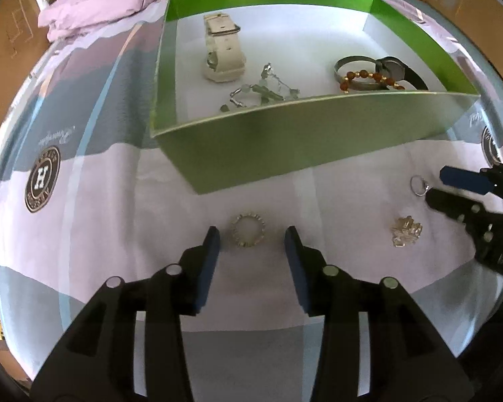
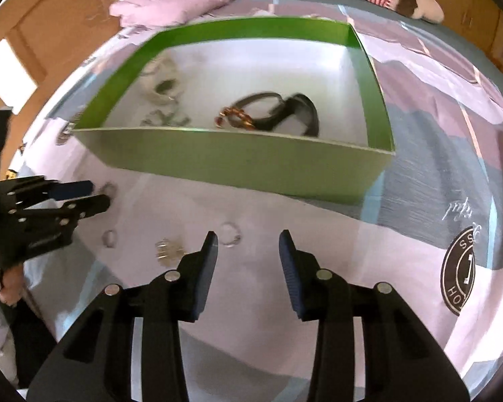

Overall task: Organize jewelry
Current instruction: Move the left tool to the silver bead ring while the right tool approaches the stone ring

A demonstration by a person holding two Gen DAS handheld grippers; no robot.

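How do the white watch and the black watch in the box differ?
Colour: the white watch has a pale strap and case; the black watch is dark.
Place: the white watch lies at the left of the green box, the black watch at the right.
Neighbours: the white watch lies apart from the rest; the black watch lies against a metal bangle and a bead bracelet.
Shared: both already lie on the box's white floor.

Both wrist cameras look steeply down, close over the bed [image 1: 84, 234]; both views share the green box [image 1: 285, 154] [image 2: 244, 164].
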